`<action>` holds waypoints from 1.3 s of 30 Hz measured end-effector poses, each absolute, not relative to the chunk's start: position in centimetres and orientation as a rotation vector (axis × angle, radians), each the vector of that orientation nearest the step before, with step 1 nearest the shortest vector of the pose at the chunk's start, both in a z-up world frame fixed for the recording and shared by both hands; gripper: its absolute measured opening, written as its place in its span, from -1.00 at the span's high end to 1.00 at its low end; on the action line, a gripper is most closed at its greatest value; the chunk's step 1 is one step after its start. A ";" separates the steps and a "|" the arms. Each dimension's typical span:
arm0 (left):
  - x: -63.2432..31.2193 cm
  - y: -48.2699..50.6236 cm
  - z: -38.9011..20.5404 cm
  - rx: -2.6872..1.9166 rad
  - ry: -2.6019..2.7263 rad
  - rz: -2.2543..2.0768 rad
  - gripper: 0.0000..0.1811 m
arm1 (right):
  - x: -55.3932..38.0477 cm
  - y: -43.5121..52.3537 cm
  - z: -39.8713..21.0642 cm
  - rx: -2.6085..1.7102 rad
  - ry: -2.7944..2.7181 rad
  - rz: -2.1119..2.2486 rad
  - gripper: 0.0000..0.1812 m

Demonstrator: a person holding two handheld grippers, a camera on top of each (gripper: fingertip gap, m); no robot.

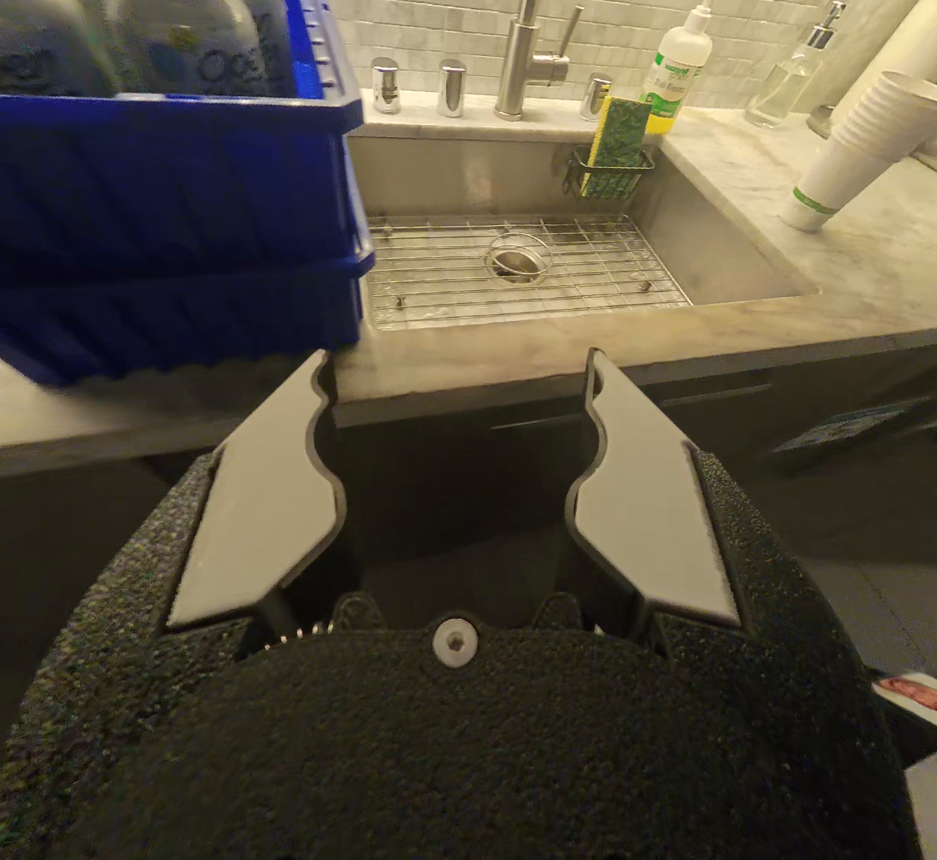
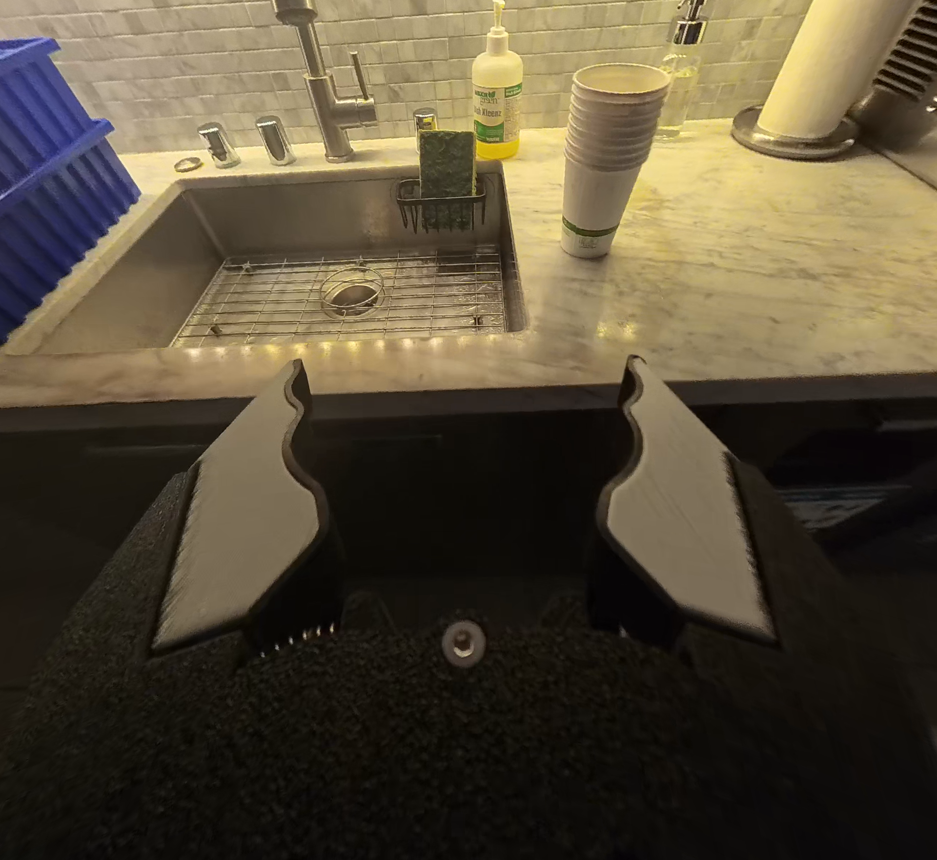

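Left gripper [image 1: 459,364] gaped empty at counter [image 1: 507,354] edge, nearest blue crate [image 1: 177,187] with cans [image 1: 167,19], upper left. Right gripper [image 2: 464,374] spread wide, empty, before sink [image 2: 284,207]; cup stack [image 2: 603,151] upper right, sponge [image 2: 446,161] centre.

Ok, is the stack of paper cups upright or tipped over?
Upright. The cup stack stands base-down, mouth up, on the countertop right of the sink.

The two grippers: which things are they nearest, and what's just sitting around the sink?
Nearest the grippers:
left gripper, open and empty: blue crate holding cans
right gripper, open and empty: marble counter's edge

Sitting about:
sink, faucet, sponge, soap bottle, stacked paper cups
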State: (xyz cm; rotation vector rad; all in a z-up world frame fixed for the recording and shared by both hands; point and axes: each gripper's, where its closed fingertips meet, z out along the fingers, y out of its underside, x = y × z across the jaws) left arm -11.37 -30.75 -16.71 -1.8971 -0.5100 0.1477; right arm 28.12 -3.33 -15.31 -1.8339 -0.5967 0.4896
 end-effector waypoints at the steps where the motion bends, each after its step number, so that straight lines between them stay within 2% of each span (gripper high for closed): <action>1: -11.3 -31.6 -16.6 -1.890 -0.524 0.162 -0.07 | 28.6 -3.7 -15.2 -1.832 -0.593 0.490 -0.31; 20: -5.3 -37.8 -13.5 -1.848 -0.637 0.394 -0.08 | 39.2 -3.6 -14.9 -1.797 -0.656 0.468 -0.31; 39: -6.5 -36.9 -13.2 -1.835 -0.601 0.370 -0.08 | 37.4 -2.3 -14.0 -1.776 -0.647 0.467 -0.31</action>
